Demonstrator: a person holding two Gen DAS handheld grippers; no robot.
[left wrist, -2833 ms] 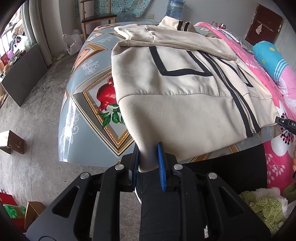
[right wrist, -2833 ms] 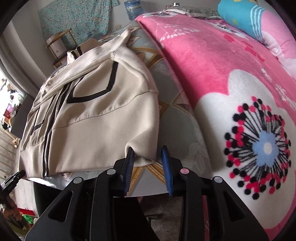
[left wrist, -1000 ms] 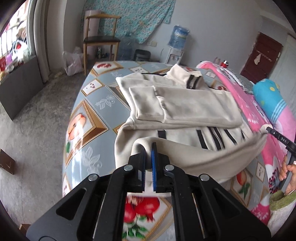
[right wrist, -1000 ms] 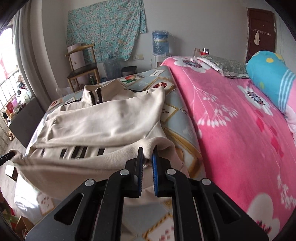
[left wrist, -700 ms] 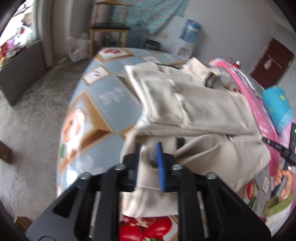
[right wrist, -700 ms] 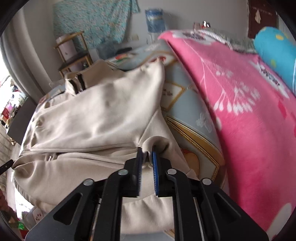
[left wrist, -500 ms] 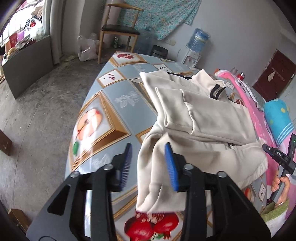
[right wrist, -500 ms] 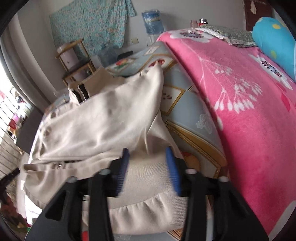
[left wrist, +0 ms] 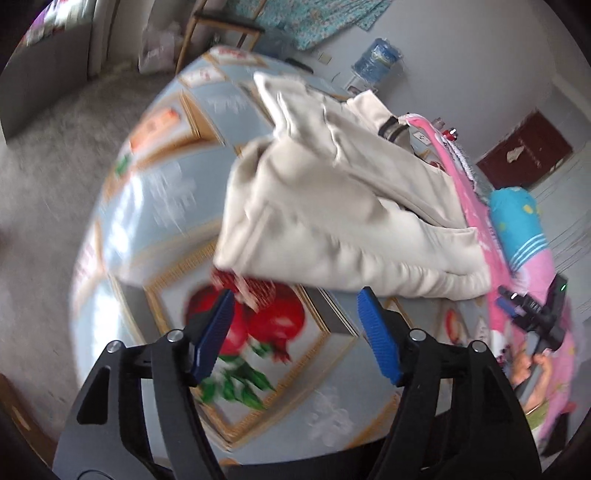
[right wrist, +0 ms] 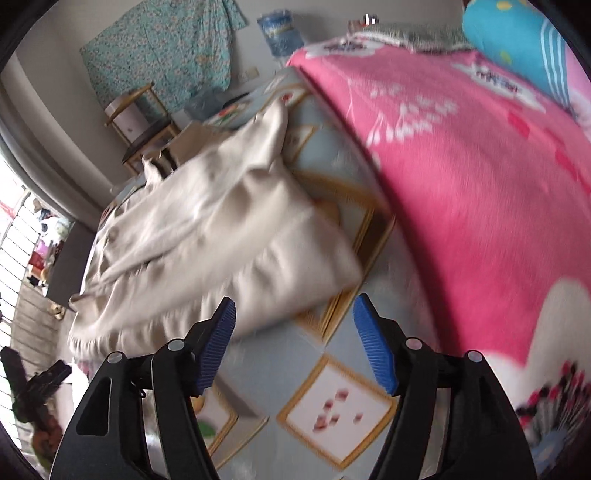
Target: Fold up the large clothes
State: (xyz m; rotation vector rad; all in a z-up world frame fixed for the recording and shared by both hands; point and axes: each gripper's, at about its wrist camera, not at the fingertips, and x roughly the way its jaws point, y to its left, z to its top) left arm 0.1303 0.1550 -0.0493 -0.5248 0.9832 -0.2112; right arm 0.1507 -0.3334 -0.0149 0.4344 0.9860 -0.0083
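Observation:
A cream jacket [left wrist: 332, 199] with black trim lies folded in half on the patterned blue sheet [left wrist: 155, 192]; its folded edge faces me. It also shows in the right wrist view [right wrist: 207, 251]. My left gripper [left wrist: 295, 317] is open and empty, just short of the jacket's near left corner. My right gripper [right wrist: 295, 325] is open and empty, just short of the jacket's near right corner. The right gripper also shows at the right of the left wrist view [left wrist: 532, 317]. Both views are motion-blurred.
A pink flowered blanket [right wrist: 461, 177] covers the bed to the right, with a blue pillow [right wrist: 517, 40] at its far end. A wooden chair [left wrist: 221, 29] and a water bottle [left wrist: 376, 59] stand beyond the bed. Grey floor [left wrist: 40, 177] lies to the left.
Both grippers carried the jacket's bottom hem up and over the body, let it go and opened wide. They have since drawn back towards the bed's near edge.

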